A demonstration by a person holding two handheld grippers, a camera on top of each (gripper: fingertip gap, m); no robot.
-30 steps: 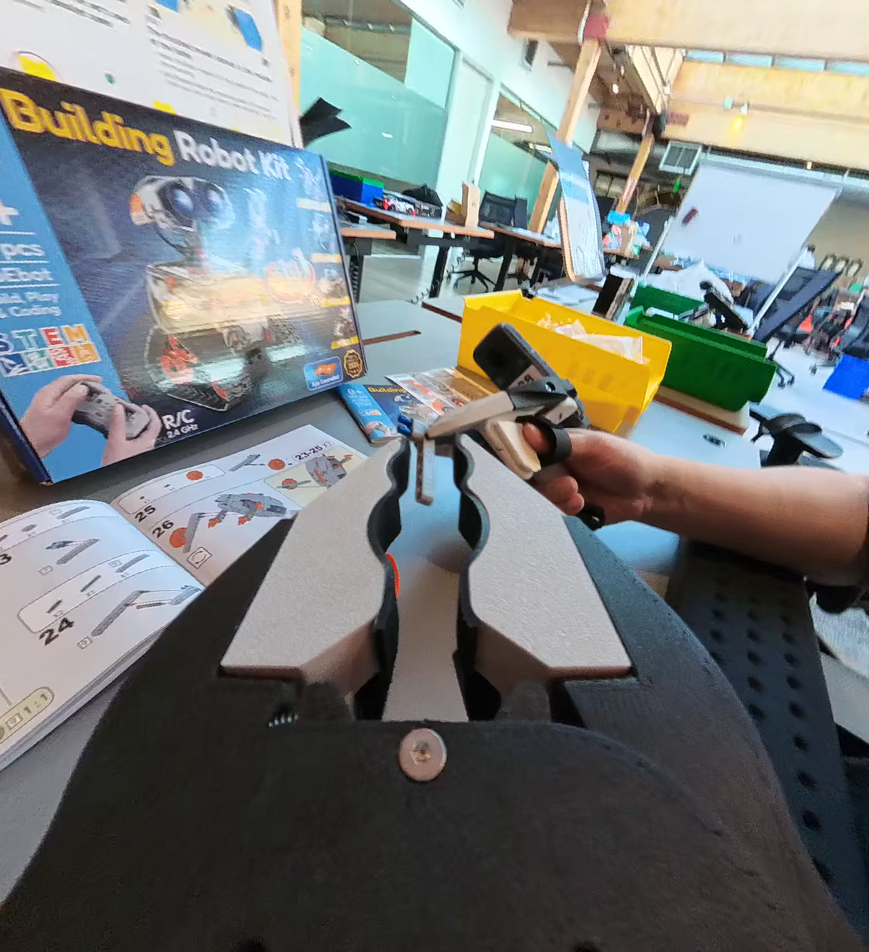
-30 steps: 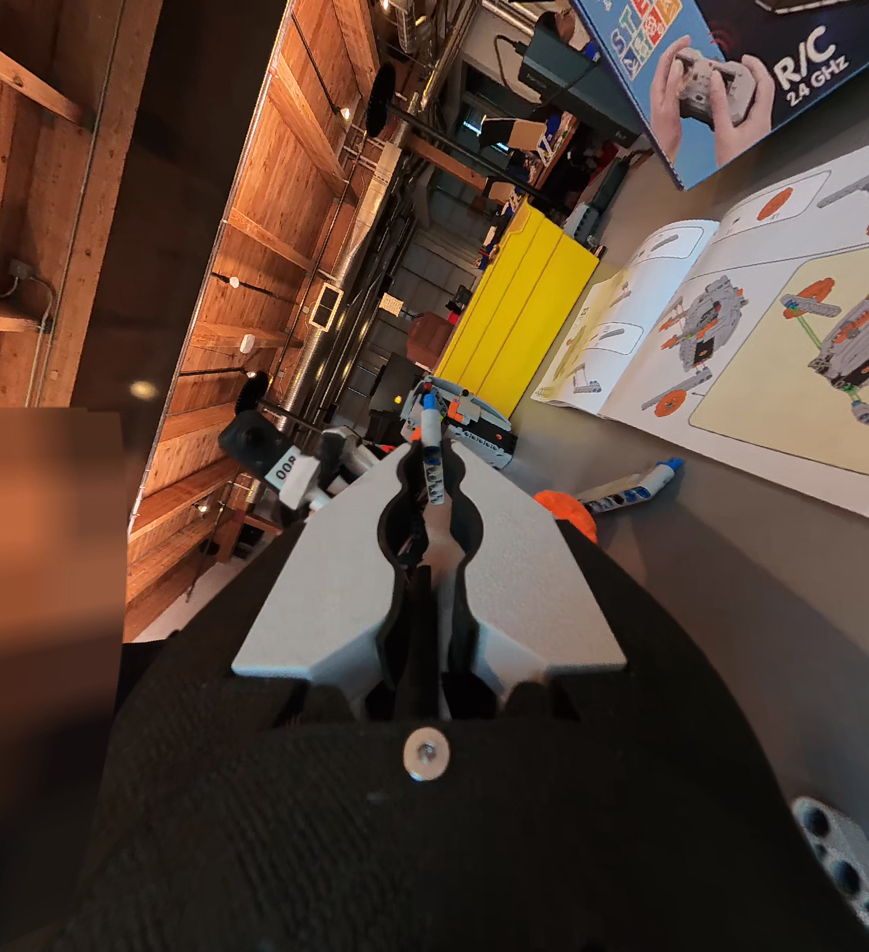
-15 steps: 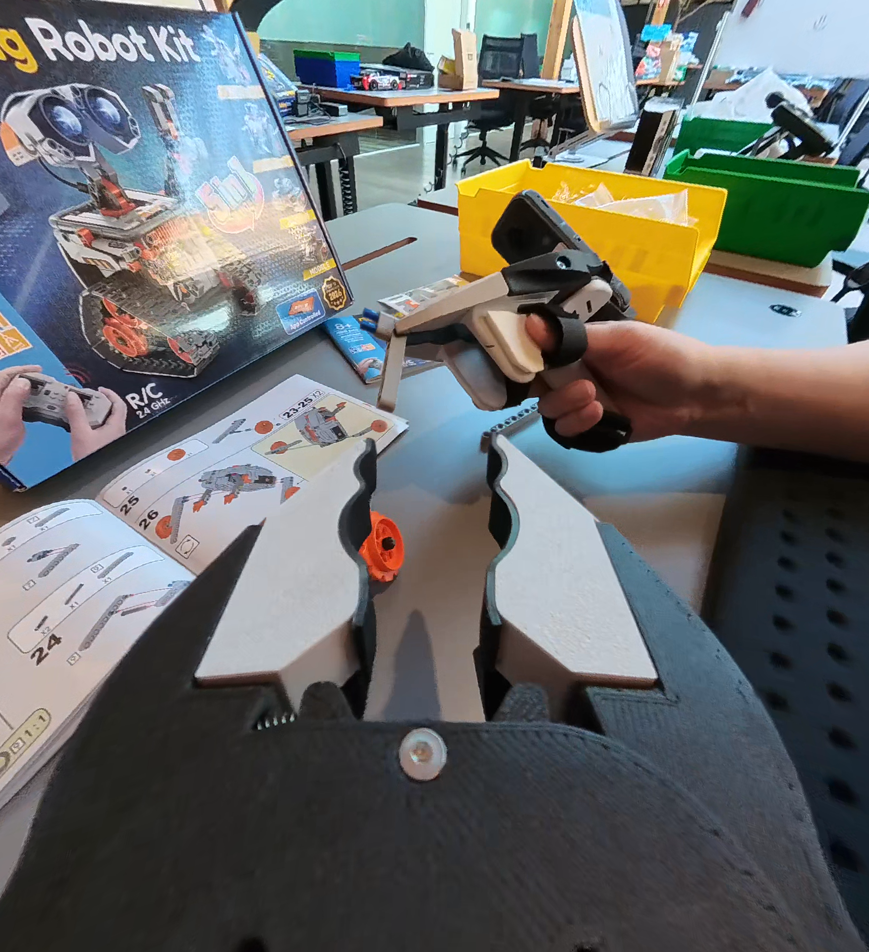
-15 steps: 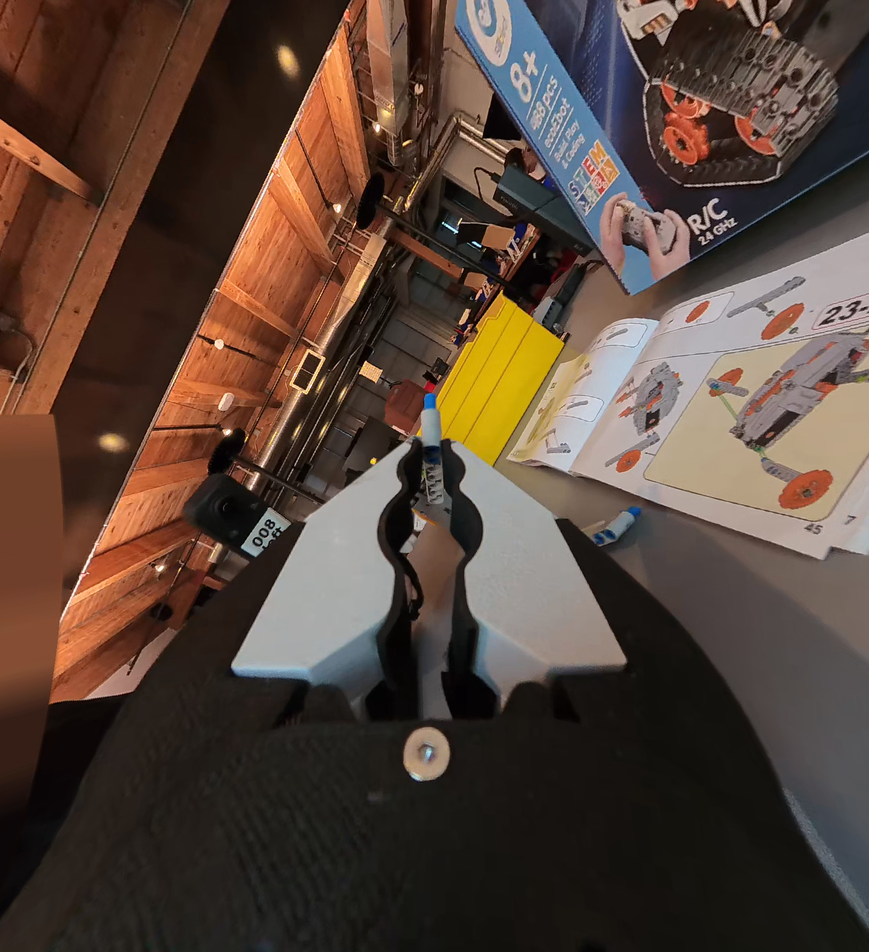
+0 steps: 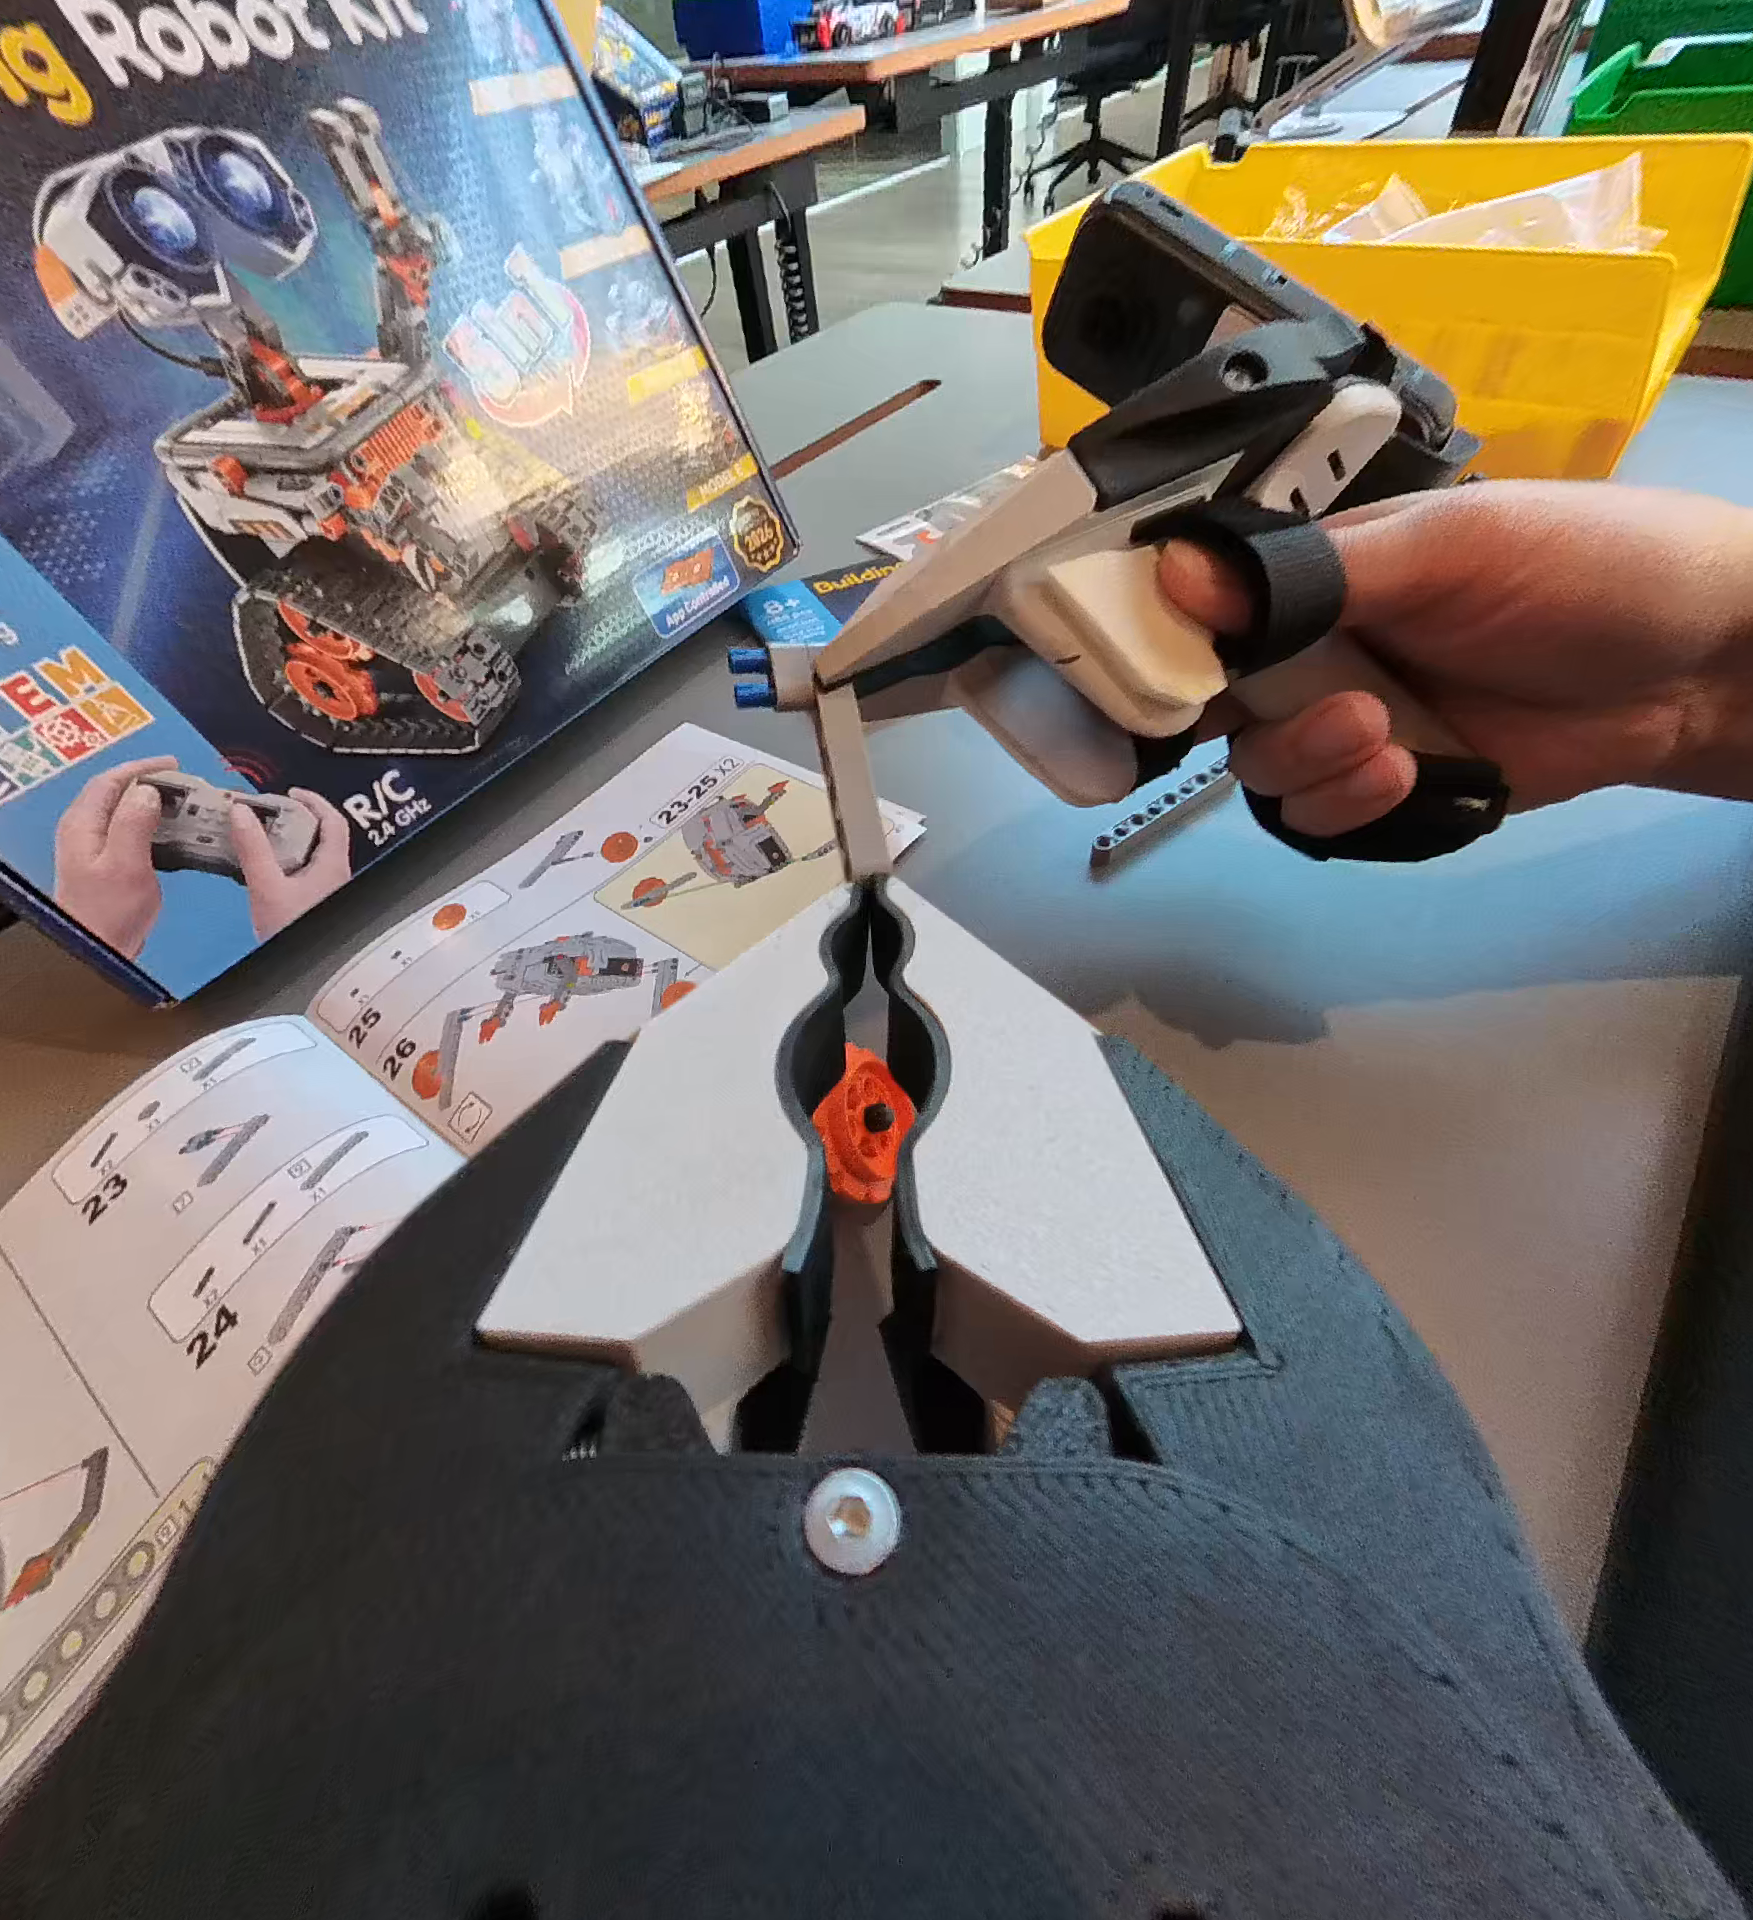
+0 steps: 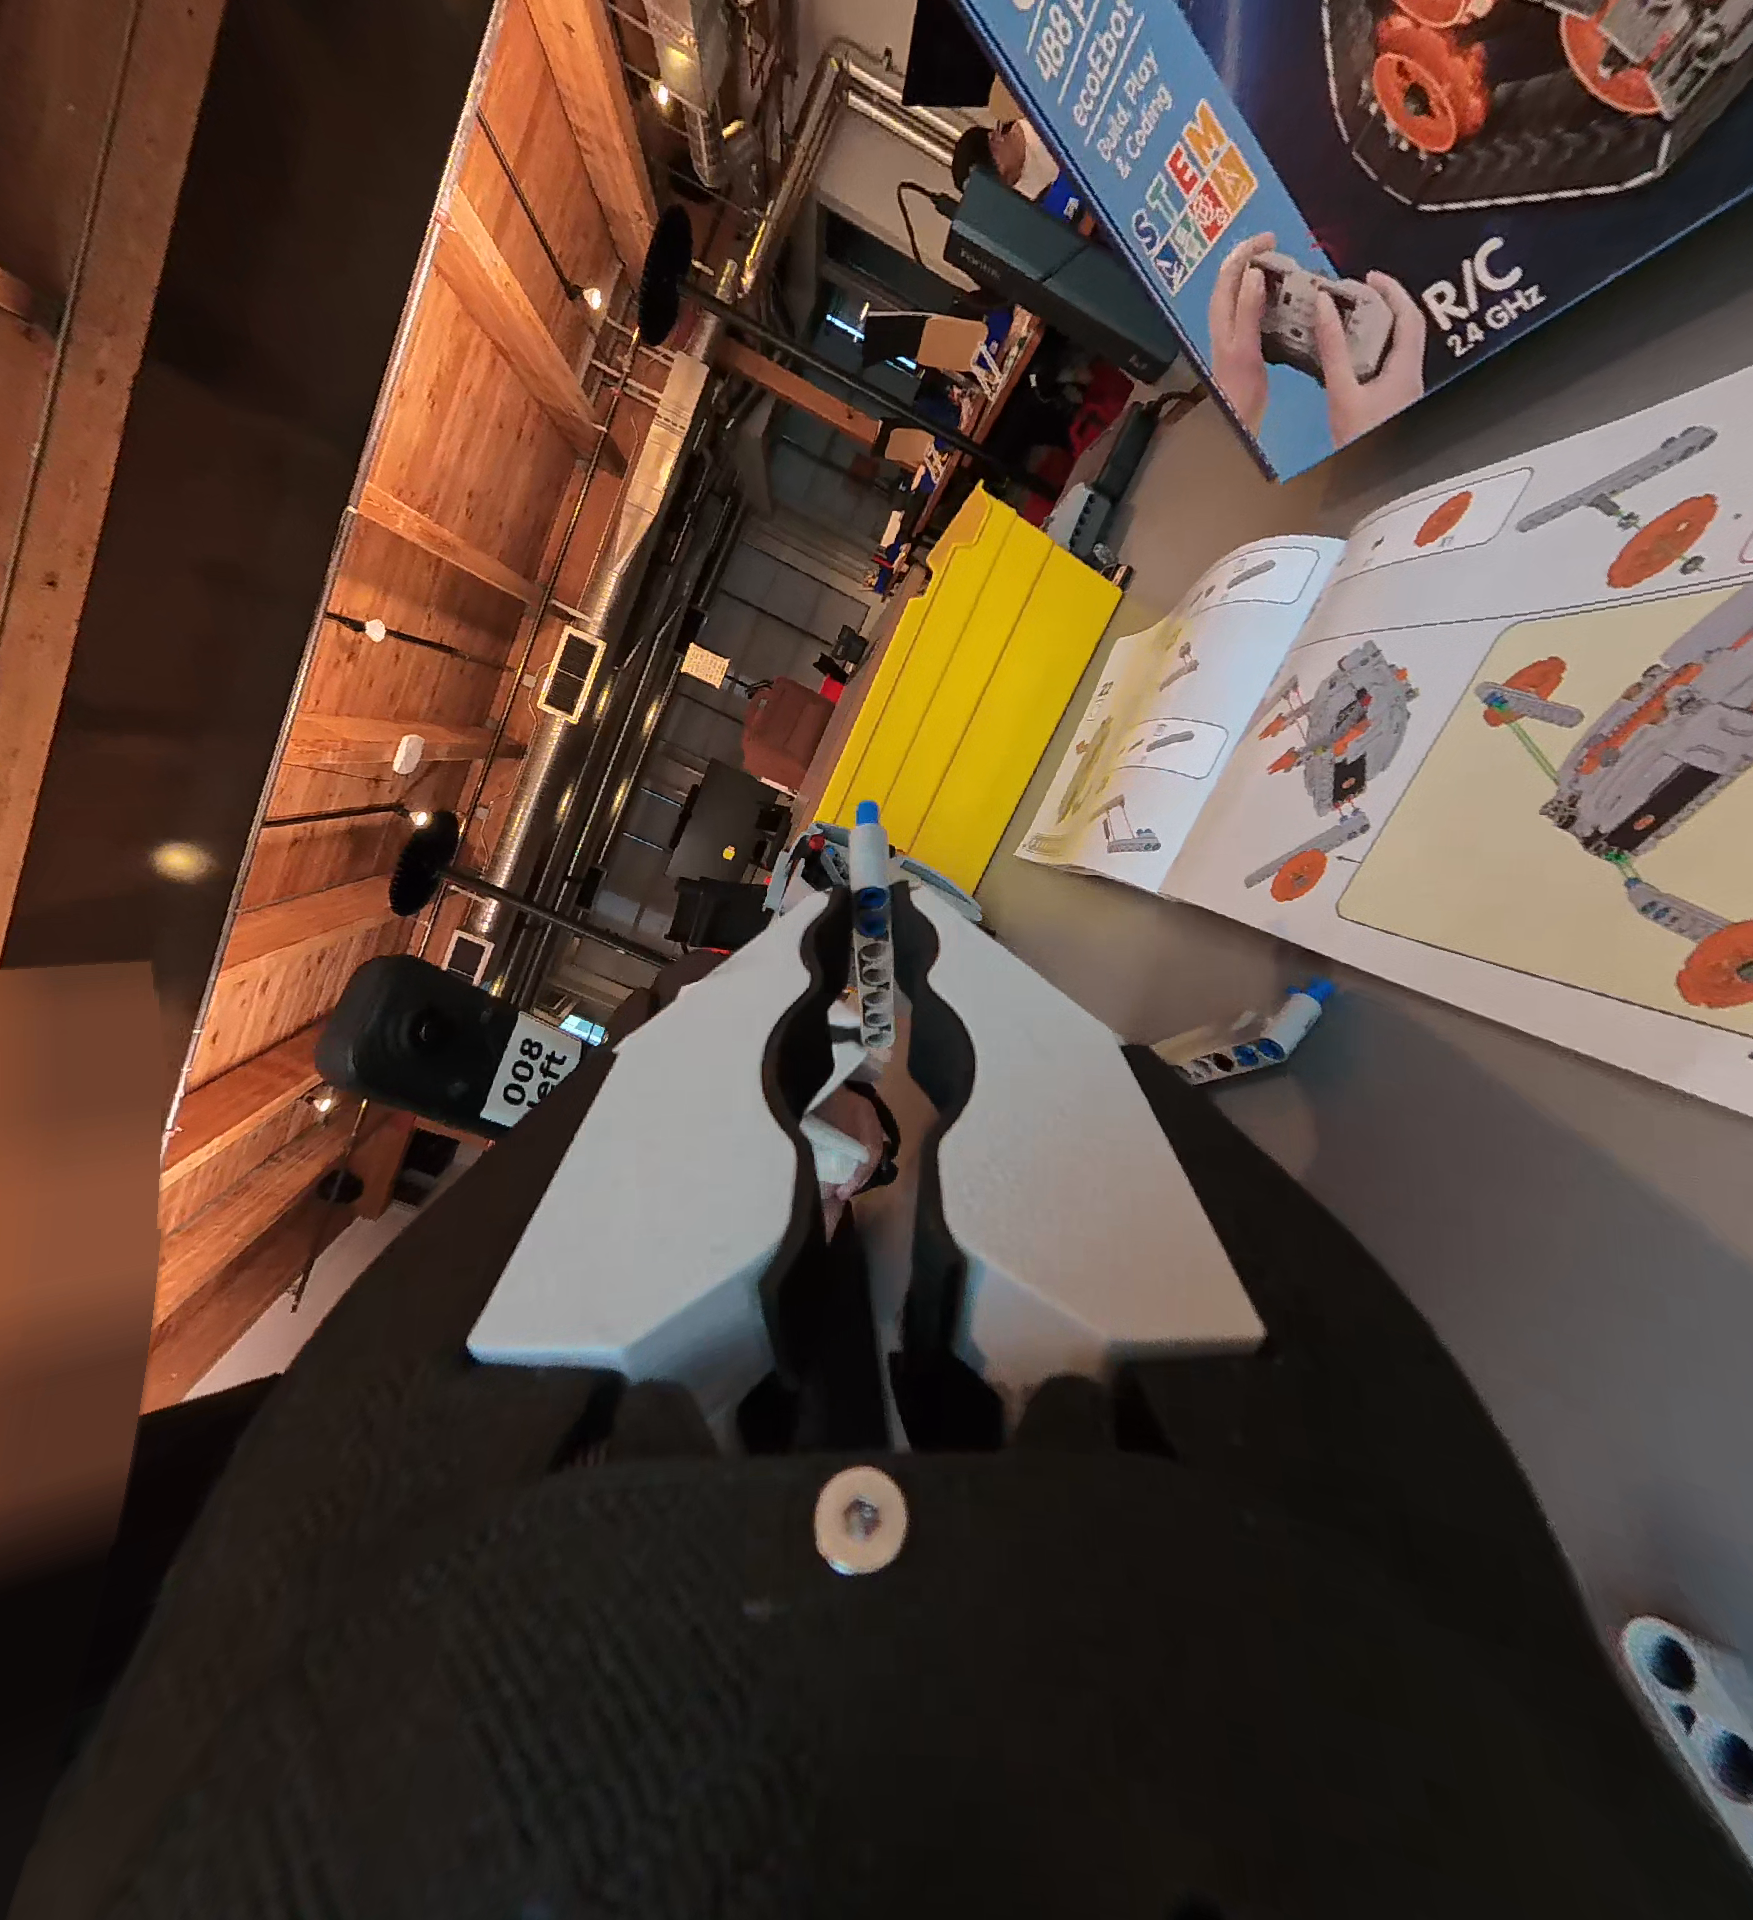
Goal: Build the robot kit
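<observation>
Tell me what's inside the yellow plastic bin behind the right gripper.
Clear plastic bags show above the rim of the yellow plastic bin; their contents and the bin's lower part are hidden by its front wall.

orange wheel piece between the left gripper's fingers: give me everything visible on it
The orange wheel piece looks like a small moulded plastic hub, round with a lobed rim, shallow spoke recesses and a dark centre hole. It sits in the wide scalloped recess of the left gripper, whose fingertips are nearly closed ahead of it. It faces the camera, slightly tilted. The dark finger pads flank it on both sides; whether they clamp it, or it rests on the grey table below, cannot be told.
</observation>
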